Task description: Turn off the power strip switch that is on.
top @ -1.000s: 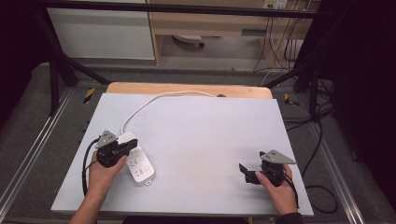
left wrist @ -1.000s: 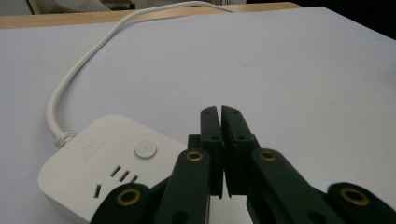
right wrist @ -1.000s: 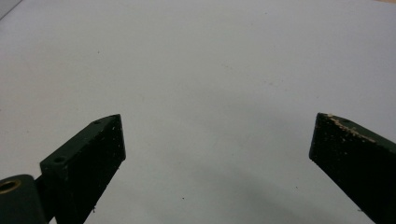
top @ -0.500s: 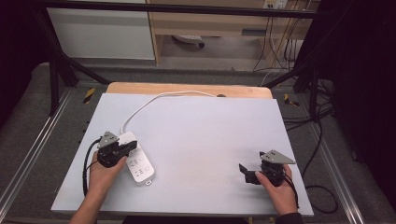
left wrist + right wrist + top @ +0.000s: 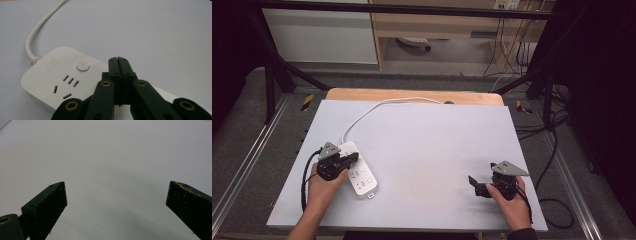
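— Pale grey counter (image 5: 427,150), wooden strip along the far edge.
— Lying on it?
— White power strip (image 5: 362,176) near the left side, white cord (image 5: 377,106) curving toward the far edge, perhaps passing over it.

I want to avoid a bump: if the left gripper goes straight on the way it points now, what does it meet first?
Probably the round button on the white power strip. The left gripper, fingers shut, hovers over the strip, aimed just beside the button; depth is unclear.
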`<action>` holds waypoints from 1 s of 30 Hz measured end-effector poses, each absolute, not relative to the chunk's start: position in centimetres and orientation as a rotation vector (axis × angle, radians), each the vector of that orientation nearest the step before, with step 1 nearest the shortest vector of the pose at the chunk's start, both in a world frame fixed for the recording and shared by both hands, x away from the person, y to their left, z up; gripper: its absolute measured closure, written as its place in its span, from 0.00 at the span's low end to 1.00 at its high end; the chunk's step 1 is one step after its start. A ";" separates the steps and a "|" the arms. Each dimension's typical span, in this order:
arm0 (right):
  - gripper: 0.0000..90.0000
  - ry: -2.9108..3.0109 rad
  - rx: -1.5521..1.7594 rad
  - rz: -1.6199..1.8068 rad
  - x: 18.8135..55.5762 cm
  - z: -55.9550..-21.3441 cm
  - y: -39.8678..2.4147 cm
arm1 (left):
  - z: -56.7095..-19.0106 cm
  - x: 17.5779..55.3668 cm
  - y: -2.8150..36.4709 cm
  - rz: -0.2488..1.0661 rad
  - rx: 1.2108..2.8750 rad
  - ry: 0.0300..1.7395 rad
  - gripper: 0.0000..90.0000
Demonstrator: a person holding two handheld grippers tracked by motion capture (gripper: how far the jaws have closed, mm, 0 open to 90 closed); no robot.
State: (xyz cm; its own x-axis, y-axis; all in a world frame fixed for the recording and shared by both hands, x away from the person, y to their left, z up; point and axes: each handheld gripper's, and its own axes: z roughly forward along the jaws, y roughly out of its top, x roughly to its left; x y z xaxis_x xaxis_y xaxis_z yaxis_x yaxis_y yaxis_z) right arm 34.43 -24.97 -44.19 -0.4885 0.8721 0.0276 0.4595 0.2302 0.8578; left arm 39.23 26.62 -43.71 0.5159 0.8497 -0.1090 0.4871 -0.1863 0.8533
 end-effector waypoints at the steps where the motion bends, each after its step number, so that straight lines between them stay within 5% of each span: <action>1: 0.04 2.046 1.220 1.180 34.4 -44.2 -25.0 | -43.7 39.2 26.6 0.494 1.838 1.109 1.00; 30: 0.04 2.049 1.221 1.178 34.5 -44.2 -25.0 | -43.9 39.2 26.2 0.500 1.870 1.111 1.00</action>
